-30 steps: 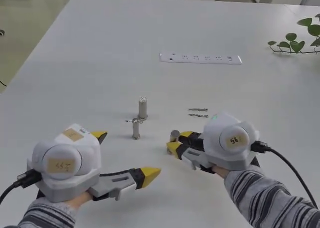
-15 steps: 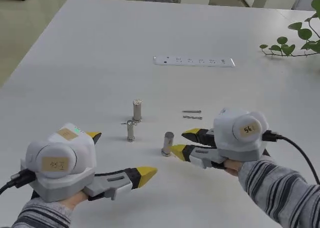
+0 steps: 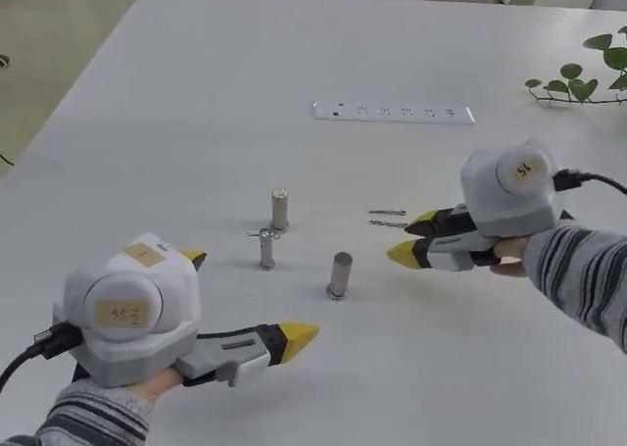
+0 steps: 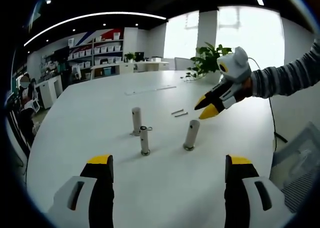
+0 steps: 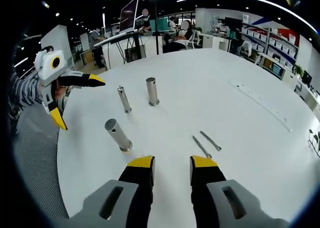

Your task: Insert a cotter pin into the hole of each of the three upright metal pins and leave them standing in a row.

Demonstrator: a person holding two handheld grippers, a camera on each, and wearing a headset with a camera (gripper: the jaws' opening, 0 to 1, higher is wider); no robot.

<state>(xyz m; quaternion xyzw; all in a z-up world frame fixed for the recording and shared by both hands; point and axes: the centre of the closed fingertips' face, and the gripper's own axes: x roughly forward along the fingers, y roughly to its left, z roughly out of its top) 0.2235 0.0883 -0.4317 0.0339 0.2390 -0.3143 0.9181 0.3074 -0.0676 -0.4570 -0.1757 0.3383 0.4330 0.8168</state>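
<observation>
- My right gripper (image 3: 409, 241) hovers low over the counter (image 3: 176, 103), just beside the two loose cotter pins (image 3: 388, 213). Its jaws are parted by a narrow gap with nothing between them, which I read as set for something that thin.
- In the right gripper view those cotter pins lie side by side just ahead of the jaws, so the approach runs roughly along them.
- My left gripper (image 3: 250, 295) hangs near the front of the counter, jaws spread wide and empty, tips facing the metal pins. I judge it is placed there to steady a pin while the other side threads.
- Three metal pins stand upright mid-counter: the back pin (image 3: 280, 210), the middle pin (image 3: 266, 249) just in front of it, and the near pin (image 3: 340, 275) off to the right.
- The middle pin carries a fitted cotter pin (image 3: 255, 235) through its top, loop poking out to the left. The other two look bare, which matches the two loose ones.
- The three form a bent line, not a straight row, so the near pin probably needs a nudge at the end.
- The loose cotter pins lie flat on a smooth surface, so I expect them to skid when pinched.
</observation>
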